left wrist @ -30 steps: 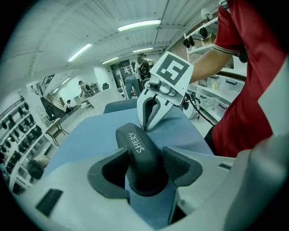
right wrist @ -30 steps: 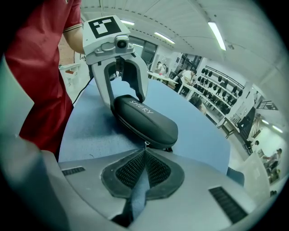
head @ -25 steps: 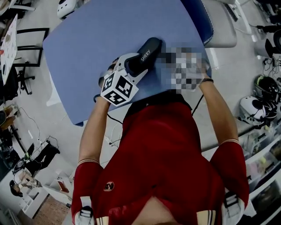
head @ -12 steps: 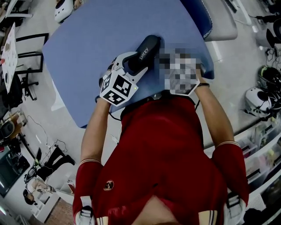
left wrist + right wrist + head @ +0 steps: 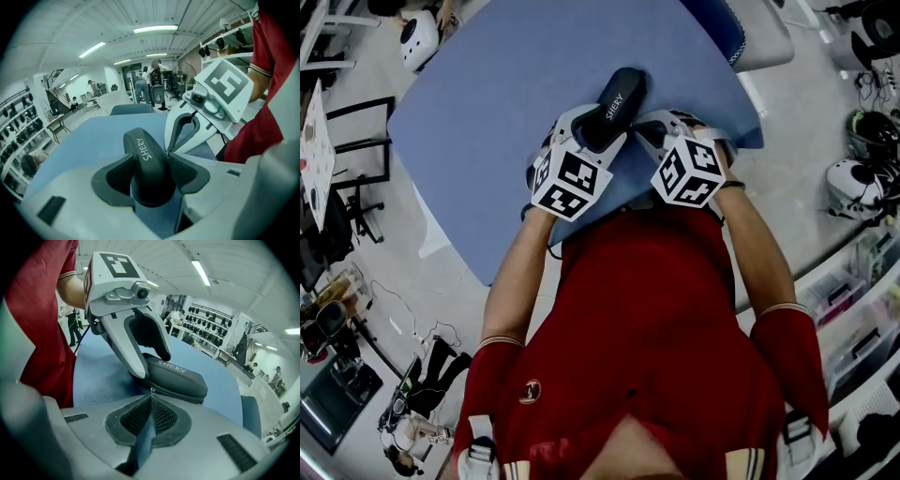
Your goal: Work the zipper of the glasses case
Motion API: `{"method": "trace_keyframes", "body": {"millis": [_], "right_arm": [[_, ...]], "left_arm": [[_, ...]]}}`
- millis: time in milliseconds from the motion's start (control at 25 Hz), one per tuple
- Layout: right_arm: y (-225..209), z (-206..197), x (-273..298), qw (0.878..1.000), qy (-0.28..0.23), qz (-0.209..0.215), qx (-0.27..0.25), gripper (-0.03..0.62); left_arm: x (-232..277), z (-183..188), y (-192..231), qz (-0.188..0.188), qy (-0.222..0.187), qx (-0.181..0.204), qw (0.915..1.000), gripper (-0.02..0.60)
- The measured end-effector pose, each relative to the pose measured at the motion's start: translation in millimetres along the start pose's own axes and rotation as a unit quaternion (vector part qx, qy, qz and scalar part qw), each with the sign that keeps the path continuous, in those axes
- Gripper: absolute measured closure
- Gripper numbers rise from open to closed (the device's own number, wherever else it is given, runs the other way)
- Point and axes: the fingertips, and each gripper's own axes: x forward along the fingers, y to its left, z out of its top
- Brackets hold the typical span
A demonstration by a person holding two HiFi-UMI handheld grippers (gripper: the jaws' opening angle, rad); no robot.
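Glasses case [image 5: 621, 94] first: it is black, with white lettering on its top, and it lies on the blue desk [image 5: 487, 112] near the near edge, about halfway along, with its long axis pointing away from me. It is the only container in view. Its shell is closed, the zipper seam along the side facing my right gripper shows no gap, and I cannot see what is inside.

My left gripper [image 5: 151, 174] has its jaws spread around the near end of the case, with both dark pads pressing on the flanks, so it clamps the case down on the desk.

My right gripper [image 5: 151, 399] comes in from the right at the same end of the case. Its jaws are fully together, pad against pad. The small metal zipper pull [image 5: 151, 390] sits right at their tips, where the seam meets them, and looks pinched between them.

The two grippers stand just beside each other, with their tips almost touching at the side of the case.
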Motion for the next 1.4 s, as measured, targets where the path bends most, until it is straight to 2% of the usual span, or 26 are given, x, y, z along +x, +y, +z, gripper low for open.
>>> {"method": "trace_keyframes", "body": {"millis": [320,760,1000,1200,1400], "right_arm": [[18,11,0,0.999,-0.013,-0.019,0.048,0.594],[40,26,8,0.996,-0.02,-0.036,0.084,0.592],[45,24,9,0.996,-0.024,-0.033,0.08,0.594],[47,9,-1,0.998,-0.01,-0.012,0.053,0.594],[50,-6,-17,1.0,-0.001,0.008,0.028,0.594]], "left_arm": [[-2,3,4,-0.002,-0.01,-0.031,0.9995,0.354],[-1,2,5,-0.008,-0.005,-0.033,0.9994,0.354],[3,4,0,-0.013,-0.004,-0.026,0.9996,0.354],[1,15,-13,-0.049,-0.008,0.004,0.9988,0.354],[-10,34,-17,-0.086,-0.031,0.072,0.9932,0.353]]}}
